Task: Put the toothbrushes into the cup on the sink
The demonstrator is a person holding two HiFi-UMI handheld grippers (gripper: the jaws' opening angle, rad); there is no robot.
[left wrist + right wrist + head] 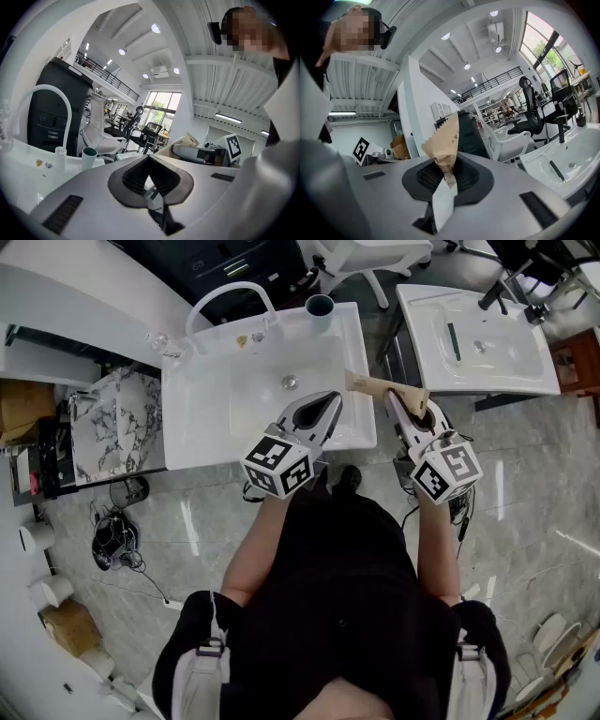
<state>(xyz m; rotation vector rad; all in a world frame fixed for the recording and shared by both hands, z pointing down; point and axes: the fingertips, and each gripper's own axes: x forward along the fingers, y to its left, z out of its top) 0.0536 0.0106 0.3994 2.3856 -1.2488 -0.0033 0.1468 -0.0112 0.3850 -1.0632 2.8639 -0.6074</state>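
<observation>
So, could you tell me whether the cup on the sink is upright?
Upright: the cup stands on the back rim of the sink, open mouth facing up.

- A glossy grey marble-look floor (534, 521) catches streaks of light.
- A white sink (183, 423) stands in the middle, and a second sink (530, 381) is to its right.
- A marbled panel (117, 423) sits left of the first sink, with cables (117, 545) and paper rolls (52, 592) on the floor nearby.
- The white ceiling carries round lamps (155, 28) and a strip light (228, 117).
- A tall window (161, 105) lets in daylight beside a railed gallery (105, 75).
- A white chair (101, 133) and a black chair (534, 117) stand behind.
</observation>
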